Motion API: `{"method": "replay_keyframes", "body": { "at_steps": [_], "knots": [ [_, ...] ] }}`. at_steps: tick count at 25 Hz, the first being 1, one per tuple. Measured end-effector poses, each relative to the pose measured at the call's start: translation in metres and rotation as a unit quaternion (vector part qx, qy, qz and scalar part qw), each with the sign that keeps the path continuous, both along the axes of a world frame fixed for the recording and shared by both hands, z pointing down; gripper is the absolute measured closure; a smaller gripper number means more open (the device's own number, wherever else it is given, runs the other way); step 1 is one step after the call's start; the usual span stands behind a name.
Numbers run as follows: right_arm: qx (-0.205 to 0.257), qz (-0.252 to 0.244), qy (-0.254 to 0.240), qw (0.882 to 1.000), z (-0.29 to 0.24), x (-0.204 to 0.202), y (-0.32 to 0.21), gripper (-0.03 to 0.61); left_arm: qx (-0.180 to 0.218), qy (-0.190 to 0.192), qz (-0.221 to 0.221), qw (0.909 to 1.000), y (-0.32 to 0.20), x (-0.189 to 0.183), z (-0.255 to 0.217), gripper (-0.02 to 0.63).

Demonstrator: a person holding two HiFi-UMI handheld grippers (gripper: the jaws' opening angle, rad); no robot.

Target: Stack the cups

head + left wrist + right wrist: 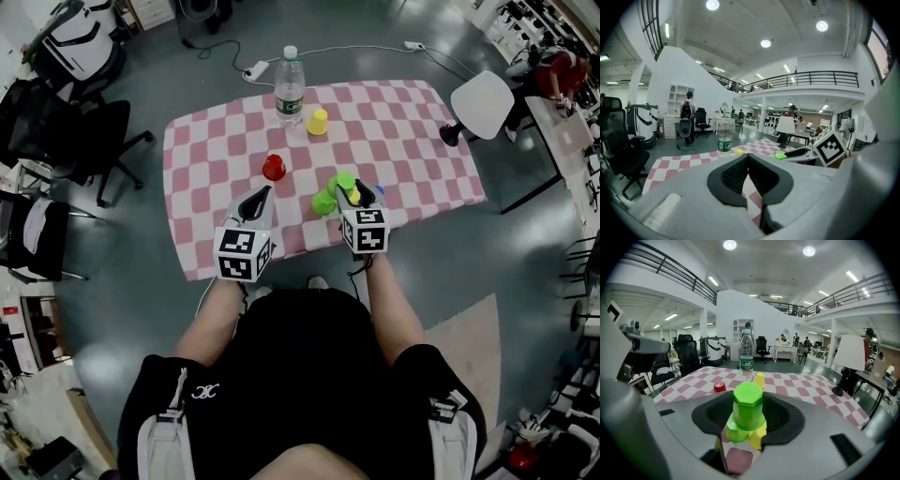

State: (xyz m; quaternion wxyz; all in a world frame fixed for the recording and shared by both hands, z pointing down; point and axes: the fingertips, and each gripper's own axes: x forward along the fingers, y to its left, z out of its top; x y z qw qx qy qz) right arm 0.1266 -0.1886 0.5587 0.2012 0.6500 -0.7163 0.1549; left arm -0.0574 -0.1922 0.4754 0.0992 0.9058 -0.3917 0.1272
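As L gripper [262, 195], R gripper [364, 191] tilt down | R grips green cup [748, 406]

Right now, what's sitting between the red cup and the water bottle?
Nothing: from the head view, only bare checkered cloth lies between the red cup and the bottle. The yellow cup stands off to the side.

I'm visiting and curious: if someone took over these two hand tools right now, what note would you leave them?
Left gripper: shut, empty.
Right gripper: shut on a green cup, upside down.
Just ahead on the cloth: second green cup, near yellow cup.
Further off: red cup, far yellow cup, bottle.
Done: one cup picked up; no stack seen yet.
Left: stack all the cups.
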Motion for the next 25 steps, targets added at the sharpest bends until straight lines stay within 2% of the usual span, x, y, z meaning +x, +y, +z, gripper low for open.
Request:
{"method": "replay_keyframes", "body": {
  "at_steps": [3, 12, 18, 25],
  "knots": [
    [-0.011, -0.004, 0.019, 1.000, 0.012, 0.005, 0.002, 0.382, -0.003, -0.004, -0.005, 1.0000, 0.000, 0.003, 0.002, 0.598],
    [-0.035, -0.003, -0.026, 0.999, 0.038, 0.011, 0.000, 0.380, -0.010, -0.013, -0.015, 0.9997, 0.000, 0.007, 0.009, 0.598],
    [-0.032, -0.008, -0.027, 0.999, 0.044, 0.008, -0.003, 0.380, -0.014, -0.017, -0.021, 0.9995, -0.002, 0.005, 0.014, 0.598],
    [-0.048, -0.001, -0.023, 0.999, 0.044, 0.007, 0.002, 0.380, -0.015, -0.016, -0.020, 0.9996, -0.004, 0.006, 0.014, 0.598]
  ]
}}
